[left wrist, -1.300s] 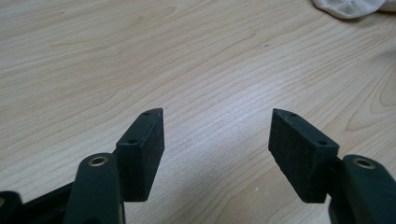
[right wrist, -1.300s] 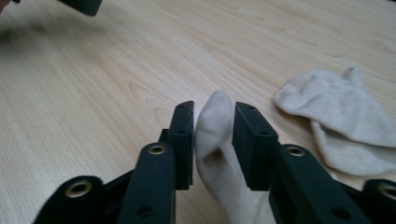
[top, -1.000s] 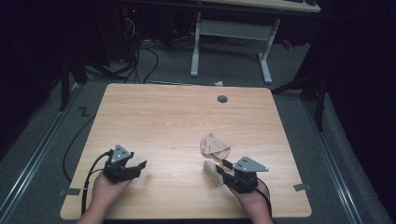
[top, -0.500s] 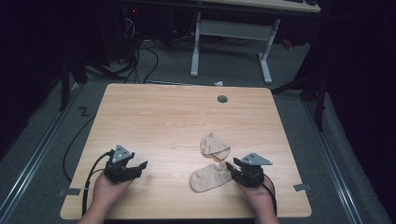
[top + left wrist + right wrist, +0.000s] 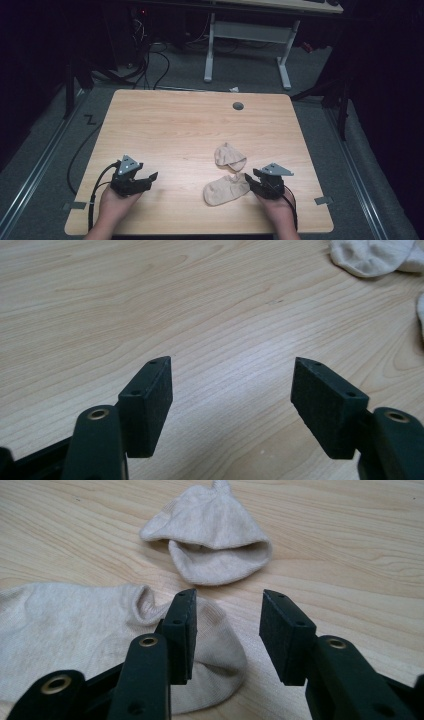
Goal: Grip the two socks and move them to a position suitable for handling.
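Note:
Two beige ankle socks lie on the wooden table. The far sock is folded over on itself with its opening toward me. The near sock lies flat, its heel end under my right gripper, which stands open just above it with nothing between the jaws. My left gripper rests open over bare wood at the front left, well apart from both socks. In the left gripper view the far sock shows at the top right.
A round cable hole sits near the table's far edge. Beyond the table stand a white desk frame and loose cables on the dark floor. Wide bare wood lies between the grippers and across the far half.
The right gripper held the near sock bunched up a second ago; the sock now lies spread flat and the jaws stand open. The left gripper has stayed put.

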Motion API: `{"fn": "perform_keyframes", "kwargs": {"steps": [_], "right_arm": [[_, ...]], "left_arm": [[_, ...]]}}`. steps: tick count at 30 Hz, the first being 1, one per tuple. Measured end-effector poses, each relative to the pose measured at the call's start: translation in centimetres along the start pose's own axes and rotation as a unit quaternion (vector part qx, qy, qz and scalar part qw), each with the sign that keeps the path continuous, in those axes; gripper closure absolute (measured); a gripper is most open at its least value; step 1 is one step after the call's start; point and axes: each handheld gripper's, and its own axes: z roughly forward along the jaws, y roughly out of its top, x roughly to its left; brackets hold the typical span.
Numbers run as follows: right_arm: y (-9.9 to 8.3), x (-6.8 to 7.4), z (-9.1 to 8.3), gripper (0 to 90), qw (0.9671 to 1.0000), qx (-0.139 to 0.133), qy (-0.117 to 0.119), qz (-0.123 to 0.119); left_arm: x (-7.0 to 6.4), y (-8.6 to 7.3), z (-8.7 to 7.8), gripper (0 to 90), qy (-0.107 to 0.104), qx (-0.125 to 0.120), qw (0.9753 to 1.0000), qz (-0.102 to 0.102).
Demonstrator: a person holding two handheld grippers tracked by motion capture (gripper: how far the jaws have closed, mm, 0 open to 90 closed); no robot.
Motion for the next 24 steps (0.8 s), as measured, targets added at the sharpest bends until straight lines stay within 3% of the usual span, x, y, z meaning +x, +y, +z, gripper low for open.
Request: {"fn": "perform_keyframes", "kwargs": {"steps": [6, 12, 18, 24], "right_arm": [[0.2, -0.2, -0.2, 61.3, 1.0, -0.006, -0.005, -0.002], [0.0, -0.4, -0.1, 61.5, 1.0, 0.005, -0.001, 0.0], [0.0, -0.5, -0.3, 56.7, 1.0, 0.006, -0.001, 0.003], [0.0, -0.6, -0.4, 58.0, 1.0, 0.006, 0.003, 0.005]], "left_arm": [[-0.8, 0.0, 0.5, 33.0, -0.01, 0.009, 0.9999, 0.01], [-1.6, 0.2, 0.9, 33.5, -0.022, 0.007, 0.9997, 0.005], [-2.5, 0.1, 0.8, 36.9, -0.028, 0.003, 0.9995, 0.014], [-4.3, 0.4, 1.0, 41.3, -0.046, -0.003, 0.9987, 0.019]]}}
